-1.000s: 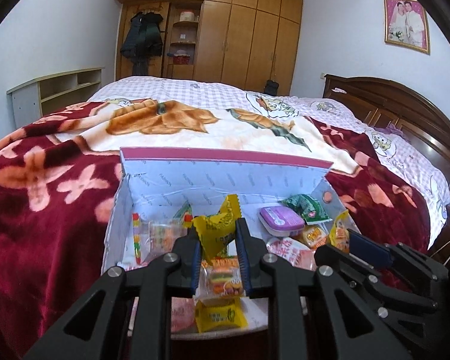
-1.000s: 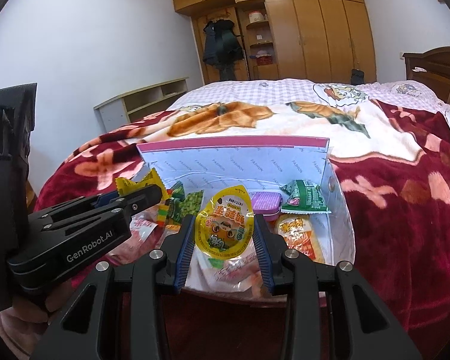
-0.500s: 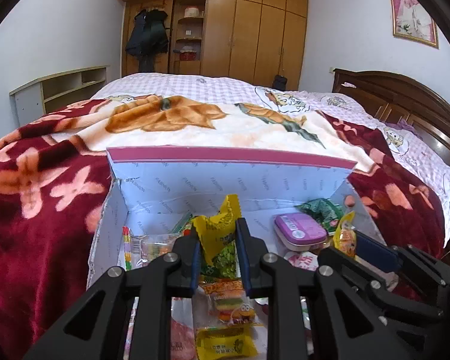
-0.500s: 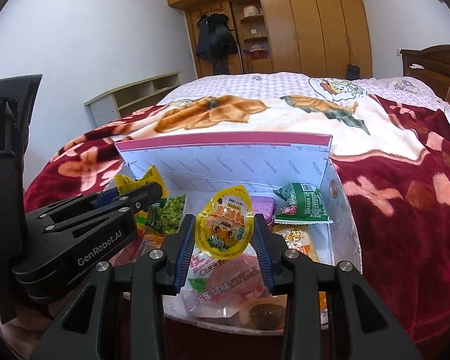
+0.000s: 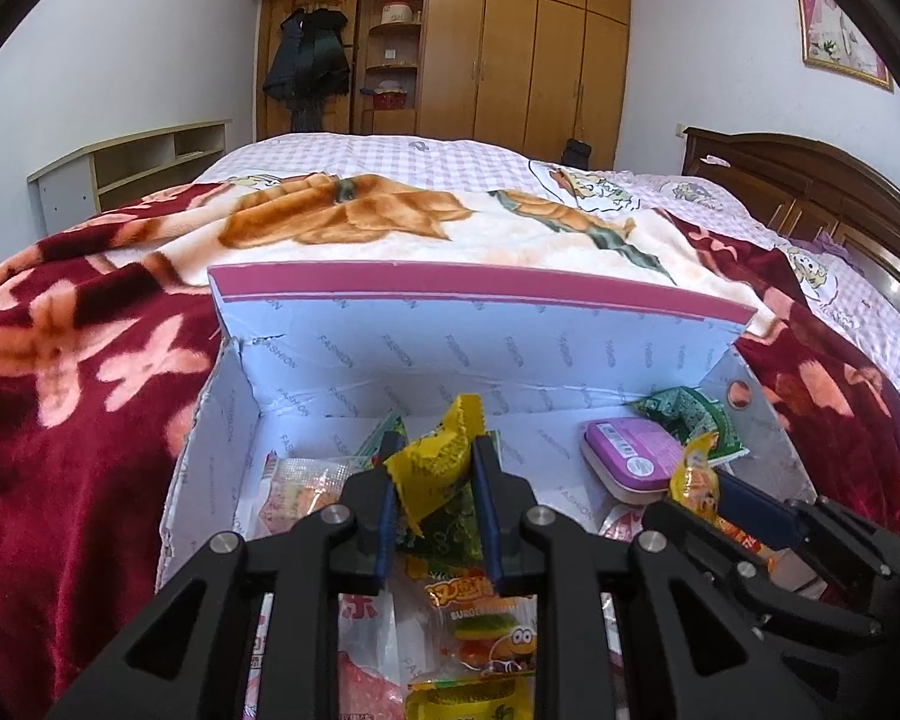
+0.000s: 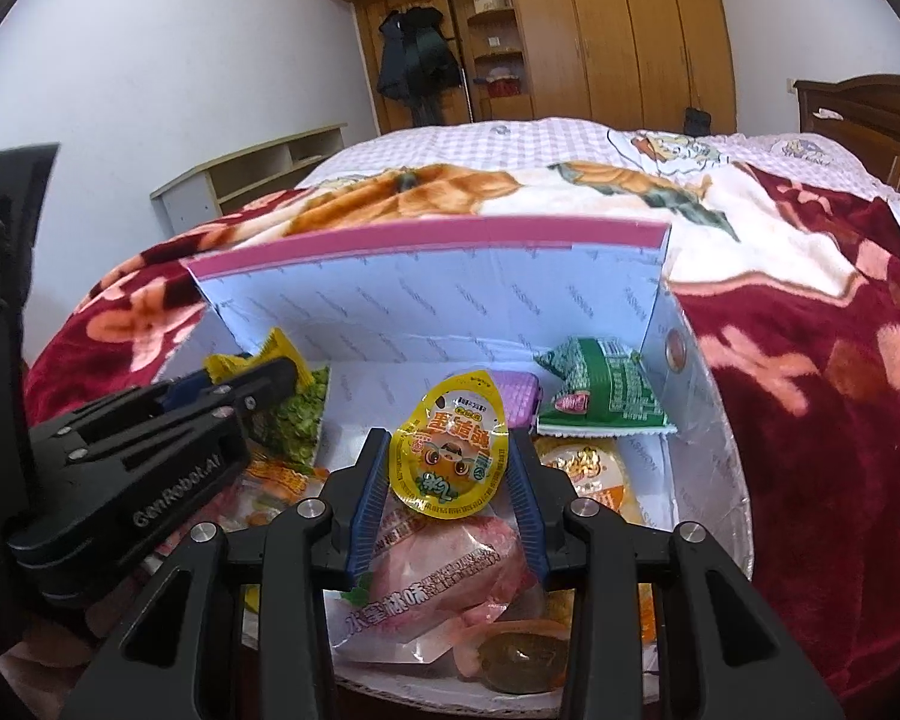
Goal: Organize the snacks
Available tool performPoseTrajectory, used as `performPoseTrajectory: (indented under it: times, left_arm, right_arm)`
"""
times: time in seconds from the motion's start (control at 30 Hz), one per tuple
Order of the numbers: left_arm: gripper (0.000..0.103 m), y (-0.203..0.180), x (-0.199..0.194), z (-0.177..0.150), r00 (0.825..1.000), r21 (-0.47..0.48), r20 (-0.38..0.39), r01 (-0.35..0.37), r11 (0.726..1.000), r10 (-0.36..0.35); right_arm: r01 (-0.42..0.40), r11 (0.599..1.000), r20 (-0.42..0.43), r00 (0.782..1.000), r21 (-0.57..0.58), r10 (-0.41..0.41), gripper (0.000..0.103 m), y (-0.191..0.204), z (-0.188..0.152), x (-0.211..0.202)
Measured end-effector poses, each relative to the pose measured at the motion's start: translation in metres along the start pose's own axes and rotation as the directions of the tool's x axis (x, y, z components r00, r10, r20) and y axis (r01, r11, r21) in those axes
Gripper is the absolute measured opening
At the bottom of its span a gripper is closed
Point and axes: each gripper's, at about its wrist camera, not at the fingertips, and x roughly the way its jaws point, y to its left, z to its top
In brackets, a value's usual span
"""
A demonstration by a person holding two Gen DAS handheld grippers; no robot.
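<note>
A white cardboard box (image 5: 450,354) with a pink rim sits on the bed and holds several snack packs. My left gripper (image 5: 435,468) is shut on a yellow snack packet (image 5: 435,465) and holds it over the box's left half. My right gripper (image 6: 447,462) is shut on a yellow egg-shaped snack pack (image 6: 450,456) over the box's middle. The left gripper also shows in the right wrist view (image 6: 270,378). The right gripper shows in the left wrist view (image 5: 708,480) with its pack.
In the box lie a purple tin (image 5: 630,462), a green packet (image 6: 600,396), a pink packet (image 6: 444,570) and a burger gummy pack (image 5: 486,630). A red flowered blanket (image 5: 72,396) surrounds the box. A wooden headboard (image 5: 810,192) stands at the right.
Both grippers have moved forward and lower over the box, still holding their packs. The box looks nearer and larger in both views.
</note>
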Motion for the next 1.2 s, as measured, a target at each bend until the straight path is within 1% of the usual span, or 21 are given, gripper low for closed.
performPoseTrajectory:
  times: [0.13,0.17,0.23,0.3,0.33,0.4,0.57,0.63,0.7,0.77,1.07,1.2]
  left_arm:
    - [0.035,-0.002,0.000,0.000,1.000,0.010,-0.001,0.013,1.000,-0.013]
    - [0.041,-0.003,0.000,0.000,1.000,0.013,-0.002,0.019,1.000,-0.019]
    - [0.044,-0.004,0.000,0.000,1.000,0.013,-0.001,0.014,1.000,-0.014]
    - [0.057,-0.001,0.001,0.001,1.000,-0.005,-0.007,0.000,1.000,0.000]
    - [0.058,0.001,0.001,0.001,1.000,-0.018,-0.011,0.000,1.000,0.000]
    - [0.059,0.004,0.001,0.001,1.000,-0.039,-0.018,0.010,0.999,-0.011]
    - [0.060,0.003,-0.005,0.000,1.000,-0.032,-0.014,0.002,0.999,-0.003]
    - [0.064,0.002,-0.008,-0.001,1.000,-0.029,-0.010,-0.007,1.000,0.006]
    - [0.070,0.003,-0.011,-0.001,1.000,-0.037,-0.005,-0.021,0.999,0.021]
    - [0.073,0.003,-0.015,-0.001,1.000,-0.038,0.006,-0.028,0.999,0.029]
    - [0.075,0.000,-0.034,-0.004,0.999,-0.018,0.018,-0.040,0.999,0.040]
    - [0.075,0.000,-0.046,-0.009,0.999,-0.018,0.025,-0.044,0.999,0.044]
  right_arm:
    - [-0.004,1.000,-0.011,1.000,0.009,0.004,0.040,-0.002,-0.001,0.003]
    - [-0.003,1.000,-0.015,1.000,0.011,0.003,0.041,-0.002,-0.001,0.004]
    - [-0.002,1.000,-0.021,1.000,0.021,0.002,0.042,-0.004,-0.002,0.005]
    - [-0.002,0.999,-0.018,1.000,0.034,0.003,0.044,-0.006,-0.002,0.005]
    - [-0.003,0.999,-0.018,1.000,0.038,0.004,0.045,-0.007,-0.002,0.004]
    - [-0.002,0.999,-0.015,1.000,0.039,0.002,0.049,-0.007,-0.002,0.003]
    - [0.004,0.999,-0.009,1.000,0.038,-0.004,0.052,-0.006,-0.002,-0.002]
    - [0.008,0.999,-0.002,1.000,0.039,-0.008,0.053,-0.007,-0.001,-0.006]
    - [0.010,0.999,0.005,1.000,0.041,-0.011,0.059,-0.008,-0.001,-0.009]
    - [0.008,0.999,0.011,1.000,0.045,-0.009,0.062,-0.009,-0.001,-0.012]
    - [-0.004,0.999,0.033,0.999,0.050,0.003,0.063,-0.007,-0.004,-0.030]
    - [-0.012,0.999,0.045,0.999,0.051,0.010,0.068,-0.005,-0.007,-0.039]
